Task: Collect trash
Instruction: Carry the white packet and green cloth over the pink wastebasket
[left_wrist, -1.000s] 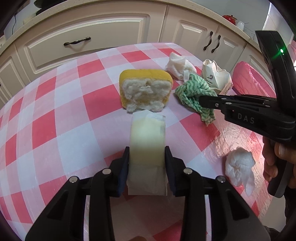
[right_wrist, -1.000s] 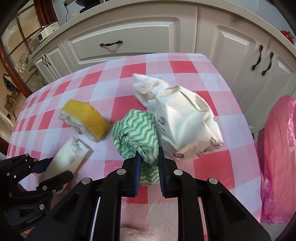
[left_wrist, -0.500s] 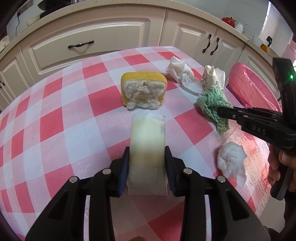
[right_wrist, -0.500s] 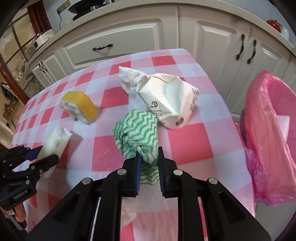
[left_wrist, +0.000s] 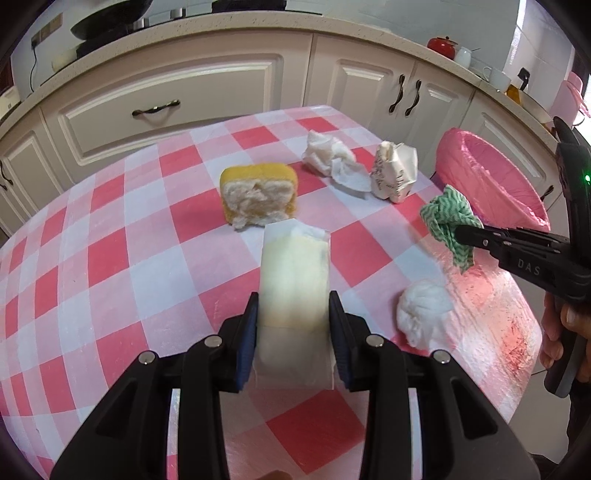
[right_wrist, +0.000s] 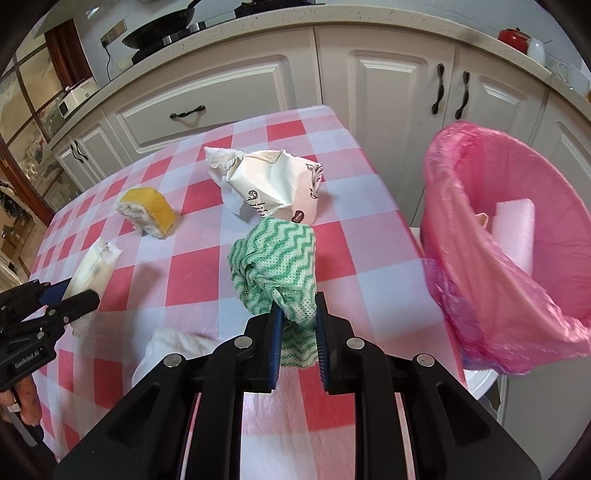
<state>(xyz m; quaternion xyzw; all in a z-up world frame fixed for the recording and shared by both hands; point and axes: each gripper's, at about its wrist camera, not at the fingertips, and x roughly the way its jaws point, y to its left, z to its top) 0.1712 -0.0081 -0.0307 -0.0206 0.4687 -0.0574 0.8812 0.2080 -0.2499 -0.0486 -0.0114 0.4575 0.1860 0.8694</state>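
Note:
My left gripper (left_wrist: 292, 302) is shut on a cream plastic-wrapped packet (left_wrist: 293, 266) and holds it over the checked table. My right gripper (right_wrist: 298, 306) is shut on a green-and-white zigzag cloth (right_wrist: 275, 258), held above the table's right edge, left of the pink-lined trash bin (right_wrist: 491, 280). The cloth (left_wrist: 448, 218) and bin (left_wrist: 487, 177) also show in the left wrist view. On the table lie a yellow sponge (left_wrist: 258, 195), a crumpled white paper bag (right_wrist: 277, 188), a crumpled tissue (left_wrist: 332, 158) and a white wad (left_wrist: 421, 314).
The red-and-white checked tablecloth (left_wrist: 110, 258) covers the table. White kitchen cabinets (left_wrist: 177, 103) stand behind it. The bin holds a white foam piece (right_wrist: 513, 229). The left gripper also shows at the left in the right wrist view (right_wrist: 55, 302).
My right gripper has lifted the green cloth and carried it right toward the bin. My left gripper has risen slightly with the packet.

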